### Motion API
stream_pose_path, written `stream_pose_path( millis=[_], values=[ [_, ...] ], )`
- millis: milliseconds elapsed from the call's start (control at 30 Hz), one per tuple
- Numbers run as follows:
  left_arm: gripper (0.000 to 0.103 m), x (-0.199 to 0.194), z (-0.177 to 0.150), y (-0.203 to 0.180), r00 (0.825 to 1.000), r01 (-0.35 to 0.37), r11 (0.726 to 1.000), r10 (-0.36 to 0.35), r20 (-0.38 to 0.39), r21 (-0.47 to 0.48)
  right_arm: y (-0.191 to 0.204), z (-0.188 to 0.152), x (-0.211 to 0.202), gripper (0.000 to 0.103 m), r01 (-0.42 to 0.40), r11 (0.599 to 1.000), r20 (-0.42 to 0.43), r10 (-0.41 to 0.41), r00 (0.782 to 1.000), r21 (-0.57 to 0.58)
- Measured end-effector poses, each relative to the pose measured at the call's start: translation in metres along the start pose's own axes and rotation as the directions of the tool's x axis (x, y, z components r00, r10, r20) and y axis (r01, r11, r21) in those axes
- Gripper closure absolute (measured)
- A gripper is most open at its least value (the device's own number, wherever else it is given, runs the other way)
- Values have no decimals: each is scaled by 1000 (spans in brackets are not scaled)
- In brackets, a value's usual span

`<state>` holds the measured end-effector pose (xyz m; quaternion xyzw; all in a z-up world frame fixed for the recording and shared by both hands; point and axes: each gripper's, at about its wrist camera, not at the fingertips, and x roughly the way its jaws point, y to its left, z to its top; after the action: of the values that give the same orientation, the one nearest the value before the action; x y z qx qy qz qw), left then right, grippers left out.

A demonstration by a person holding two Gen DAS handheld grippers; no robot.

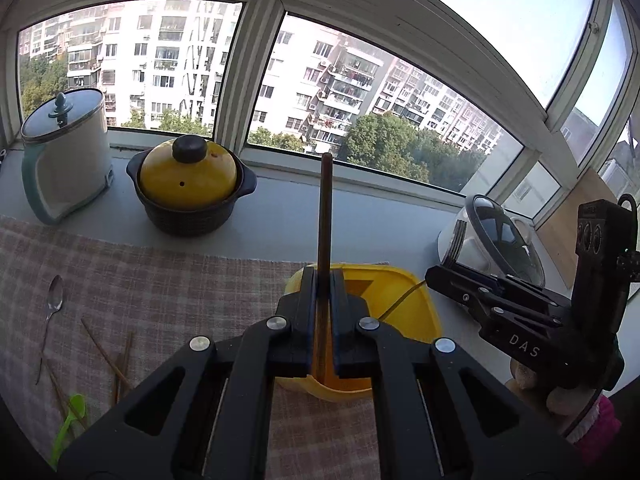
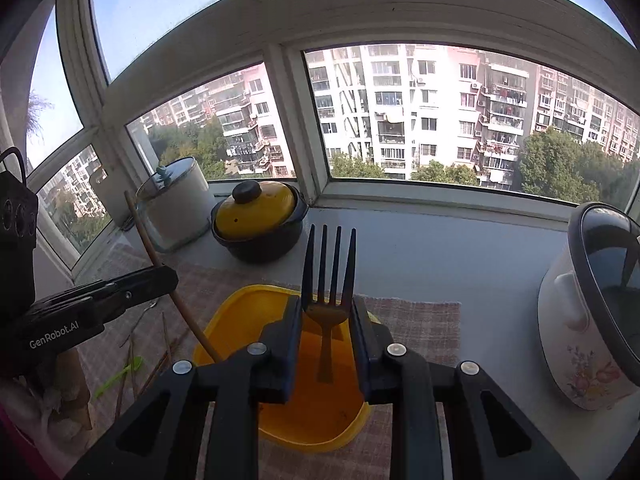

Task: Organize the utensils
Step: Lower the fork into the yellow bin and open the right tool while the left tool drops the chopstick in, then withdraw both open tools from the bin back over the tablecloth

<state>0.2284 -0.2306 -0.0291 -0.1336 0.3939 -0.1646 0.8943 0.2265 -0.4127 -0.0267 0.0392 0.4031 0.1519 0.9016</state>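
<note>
Now over the yellow tray (image 2: 240, 312): left gripper (image 1: 323, 280) clamped on a chopstick (image 1: 326, 208), right gripper (image 2: 326, 312) pinching a fork (image 2: 329, 264), both long axes running forward along the fingers, tray directly below.

A yellow container (image 2: 316, 420) sits at lower centre on a pink-and-beige checked cloth (image 1: 168, 280). The fork (image 2: 328, 280) is dark brown, the chopstick (image 1: 325, 216) brown. At left lie a silver spoon (image 1: 54, 300) and a bright green utensil (image 1: 68, 424). The black pot (image 1: 188, 216) has a yellow lid (image 1: 188, 176). At right, a white cooker (image 2: 576, 340) bears pink flowers. Both grippers (image 1: 322, 280) (image 2: 326, 312) are black.
</note>
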Motion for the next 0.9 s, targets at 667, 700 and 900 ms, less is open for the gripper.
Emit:
stream_pose_path(
  millis=[667, 700, 900],
  values=[
    [64, -42, -32, 4, 1000, -4, 1000, 5, -11, 30, 10, -16, -40, 30, 46, 999, 81, -44, 996, -21],
    [64, -45, -35, 6, 1000, -10, 1000, 10, -11, 27, 11, -18, -42, 30, 45, 999, 81, -43, 996, -23],
    [64, -67, -56, 25, 999, -50, 999, 50, -2, 20, 21, -31, -53, 20, 27, 999, 90, -25, 996, -23]
  ],
)
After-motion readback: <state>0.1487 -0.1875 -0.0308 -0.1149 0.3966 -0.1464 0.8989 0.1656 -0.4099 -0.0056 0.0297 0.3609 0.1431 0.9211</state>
